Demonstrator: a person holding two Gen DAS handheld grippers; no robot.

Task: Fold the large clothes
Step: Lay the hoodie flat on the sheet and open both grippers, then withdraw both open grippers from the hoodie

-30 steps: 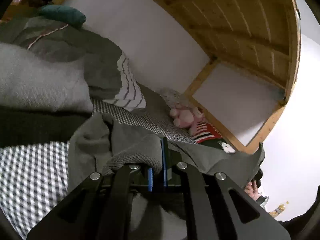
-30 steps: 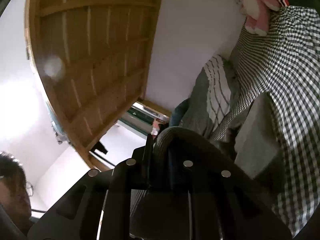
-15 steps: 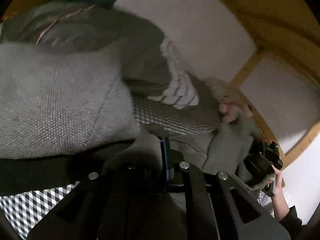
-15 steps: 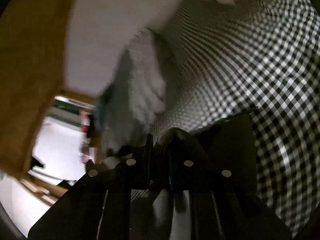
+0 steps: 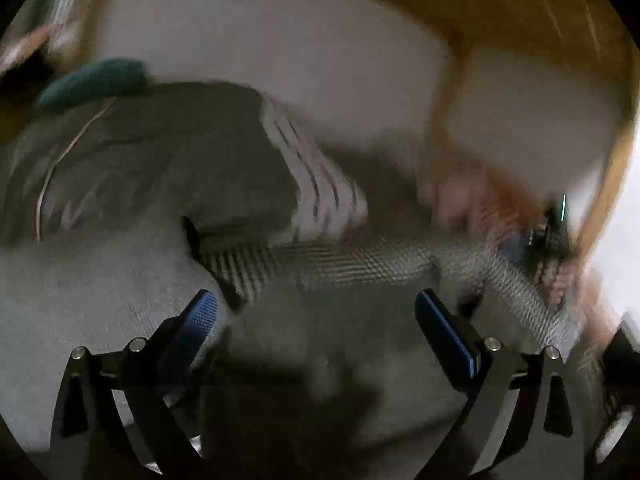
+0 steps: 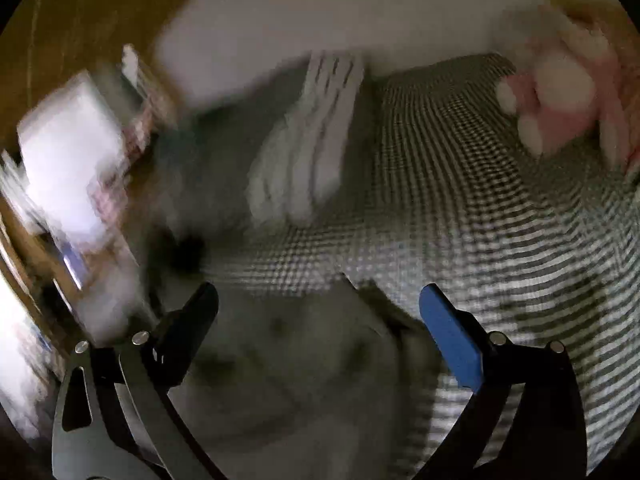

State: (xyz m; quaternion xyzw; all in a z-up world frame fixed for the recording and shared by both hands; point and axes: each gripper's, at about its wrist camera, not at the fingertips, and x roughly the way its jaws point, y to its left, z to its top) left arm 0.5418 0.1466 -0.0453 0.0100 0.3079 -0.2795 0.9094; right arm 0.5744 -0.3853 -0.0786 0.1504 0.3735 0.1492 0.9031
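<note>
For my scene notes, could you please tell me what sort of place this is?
Most likely a bedroom: a bed with a checked sheet, a striped pillow against the wall, a pink soft toy, and wooden slats overhead, perhaps an upper bunk.

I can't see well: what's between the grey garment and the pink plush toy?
In the right wrist view, only checked sheet lies between the grey garment and plush toy.

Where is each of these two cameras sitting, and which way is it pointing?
Left wrist: rides the left tool, looking down its open fingers at the grey garment; the other hand shows blurred.
Right wrist: rides the right tool, fingers open, over the grey garment.
Shared: checked bedsheet, striped pillow.
</note>
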